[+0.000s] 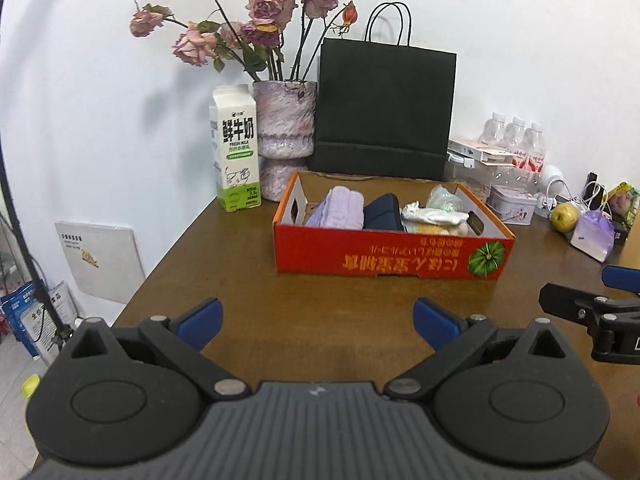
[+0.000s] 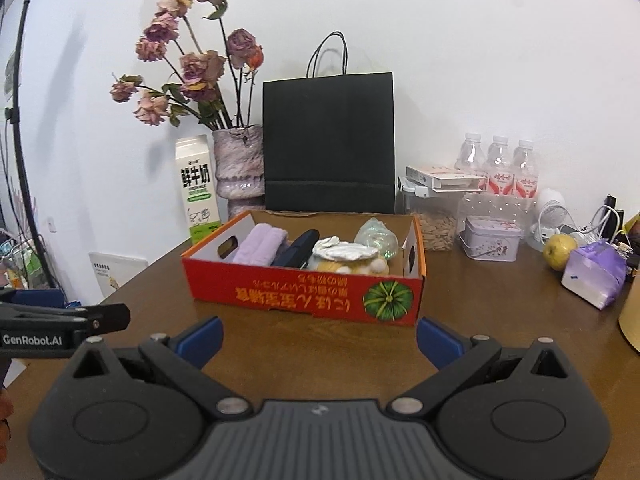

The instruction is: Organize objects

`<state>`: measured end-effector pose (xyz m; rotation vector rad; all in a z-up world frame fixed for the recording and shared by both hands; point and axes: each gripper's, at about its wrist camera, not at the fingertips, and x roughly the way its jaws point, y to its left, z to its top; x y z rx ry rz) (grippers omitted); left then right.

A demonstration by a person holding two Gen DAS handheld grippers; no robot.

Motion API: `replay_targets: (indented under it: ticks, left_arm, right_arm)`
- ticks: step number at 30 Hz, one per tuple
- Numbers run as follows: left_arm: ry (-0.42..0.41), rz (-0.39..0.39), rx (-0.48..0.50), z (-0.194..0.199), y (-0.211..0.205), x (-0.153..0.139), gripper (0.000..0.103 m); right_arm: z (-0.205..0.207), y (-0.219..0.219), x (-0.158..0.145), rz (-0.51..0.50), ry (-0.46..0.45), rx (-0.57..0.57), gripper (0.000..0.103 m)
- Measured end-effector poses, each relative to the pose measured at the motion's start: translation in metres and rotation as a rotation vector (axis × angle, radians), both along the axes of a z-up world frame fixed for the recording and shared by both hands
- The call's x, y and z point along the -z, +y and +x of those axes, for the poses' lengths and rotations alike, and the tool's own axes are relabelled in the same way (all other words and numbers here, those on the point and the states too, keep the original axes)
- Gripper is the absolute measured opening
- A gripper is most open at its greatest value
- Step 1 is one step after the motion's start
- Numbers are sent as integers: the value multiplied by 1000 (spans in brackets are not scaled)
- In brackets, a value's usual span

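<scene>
- Red box (image 2: 304,292) ahead of the jaws, yellow lettering, green pumpkin print
- Lilac cloth (image 2: 260,244) inside
- Black paper bag (image 2: 328,140) beyond
- Brown counter (image 2: 320,344)

Left gripper (image 1: 318,322) is holding level, jaws standing wide apart, blue fingertips (image 1: 202,320) gripping nothing. Right gripper (image 2: 319,338) is sitting alongside at similar height, jaws likewise spread wide, fingertips (image 2: 438,342) empty. Both are pointing forward.
</scene>
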<state>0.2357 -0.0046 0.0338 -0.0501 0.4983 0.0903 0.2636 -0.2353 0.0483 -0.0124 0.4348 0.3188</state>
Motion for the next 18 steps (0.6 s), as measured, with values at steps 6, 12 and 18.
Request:
replay_targets:
  ticks: [6,12,18]
  left_arm:
    - [11,1,-5,-29,-2,5,103]
    - [9,5,-4,-49,-3,5,103]
    - [3,8,-7,-58,-4,3,103]
  right_arm:
    - [-30,-3,4,-2,6,-5,103]
    - [-51,-5,8,-1,9,-5,103]
    - [-63,-5,6,-2,2,-8,103]
